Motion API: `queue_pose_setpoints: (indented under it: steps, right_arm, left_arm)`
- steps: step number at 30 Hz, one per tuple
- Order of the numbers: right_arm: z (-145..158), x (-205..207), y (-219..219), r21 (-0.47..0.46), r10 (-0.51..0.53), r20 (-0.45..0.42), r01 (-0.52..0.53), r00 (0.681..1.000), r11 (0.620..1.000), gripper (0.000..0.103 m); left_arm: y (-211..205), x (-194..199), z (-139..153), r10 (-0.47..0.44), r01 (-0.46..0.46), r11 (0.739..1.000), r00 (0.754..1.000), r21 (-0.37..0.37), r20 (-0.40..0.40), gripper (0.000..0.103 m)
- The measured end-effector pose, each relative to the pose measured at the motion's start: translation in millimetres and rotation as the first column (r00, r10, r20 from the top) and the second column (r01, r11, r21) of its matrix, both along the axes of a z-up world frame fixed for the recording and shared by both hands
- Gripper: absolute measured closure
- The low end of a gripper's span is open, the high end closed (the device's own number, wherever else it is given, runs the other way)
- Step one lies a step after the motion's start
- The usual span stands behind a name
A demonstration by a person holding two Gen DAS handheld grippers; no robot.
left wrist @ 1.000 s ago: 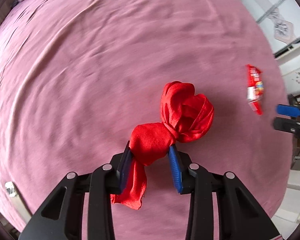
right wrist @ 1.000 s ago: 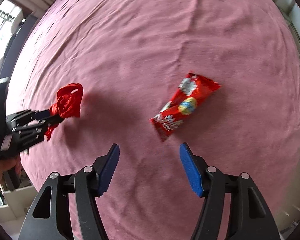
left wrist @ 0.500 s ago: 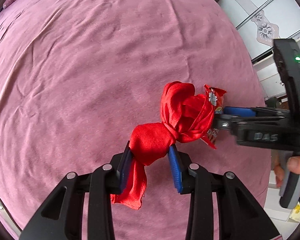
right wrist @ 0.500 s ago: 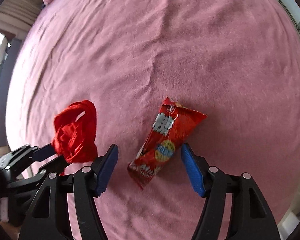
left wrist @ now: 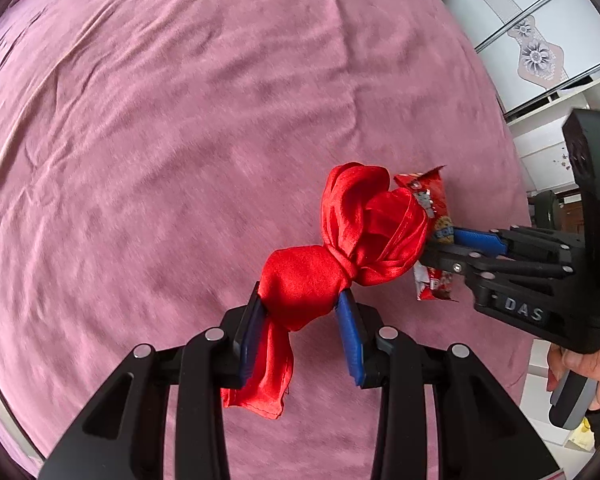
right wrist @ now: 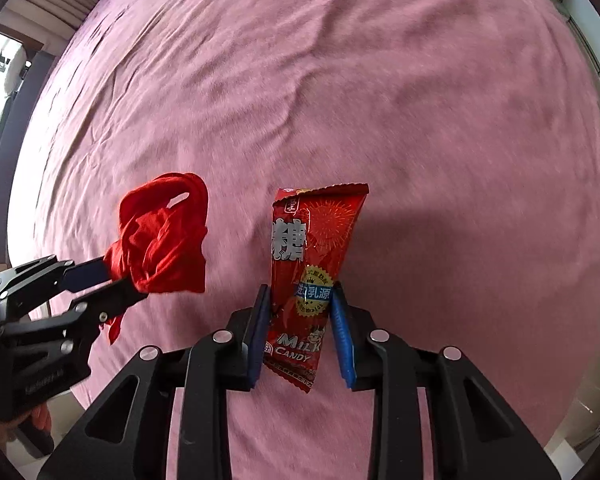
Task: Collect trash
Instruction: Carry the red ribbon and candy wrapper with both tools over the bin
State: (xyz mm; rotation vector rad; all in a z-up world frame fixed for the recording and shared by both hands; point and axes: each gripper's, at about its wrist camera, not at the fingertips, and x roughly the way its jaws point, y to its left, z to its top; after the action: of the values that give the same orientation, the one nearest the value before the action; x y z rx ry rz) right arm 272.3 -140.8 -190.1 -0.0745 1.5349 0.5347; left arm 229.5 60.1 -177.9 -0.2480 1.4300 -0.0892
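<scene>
Left wrist view: the left gripper (left wrist: pixel 302 316) was clamped on a knotted red cloth (left wrist: pixel 340 256), its blue pads (left wrist: pixel 350 340) pressed against the bundle from both sides.
Red cloth: the bulk of it bulged forward past the fingertips, a loose tail hung down between the fingers, and it was lifted clear of the pink bedspread (left wrist: pixel 180 140).
Right gripper in left wrist view: the right gripper (left wrist: pixel 450 246) came in from the right edge, held by a hand (left wrist: pixel 588 372), with its tips at the candy wrapper (left wrist: pixel 434 236).
Candy wrapper in left wrist view: it stood just behind the red cloth, partly hidden by it; whether the two touched could not be told.
Right wrist view: the right gripper (right wrist: pixel 300 332) was closed narrowly on the red "Milk Candy" wrapper (right wrist: pixel 308 272), both blue pads (right wrist: pixel 342 344) against its lower half.
Wrapper pose: it stood roughly upright, top end pointing away from the camera, above the bedspread (right wrist: pixel 420 100).
Left gripper in right wrist view: the left gripper (right wrist: pixel 118 276) reached in from the left edge, carrying the red cloth (right wrist: pixel 162 236).
Spacing in right wrist view: cloth and wrapper sat near each other with a strip of bedspread showing between them.
Background: white cabinet doors (left wrist: pixel 540 48) with a floral panel stood beyond the bed's far right side.
</scene>
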Motion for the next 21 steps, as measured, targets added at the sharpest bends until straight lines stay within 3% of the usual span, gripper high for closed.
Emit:
queue_pose_setpoints:
  steps: [11,21]
  right_arm:
    - [32,-58,-80,0.021,-0.036,0.009,0.036,0.999,0.999,0.074]
    - [52,-102,-176,0.034,-0.141,0.024,0.140,0.990,0.990,0.074]
  left_arm:
    - [-88,-35,-2,-0.107,0.107,0.994,0.994,-0.001,-0.025,0.068]
    - [-200,-63,12,-0.235,0.235,0.972,0.972,-0.014,-0.022,0.068]
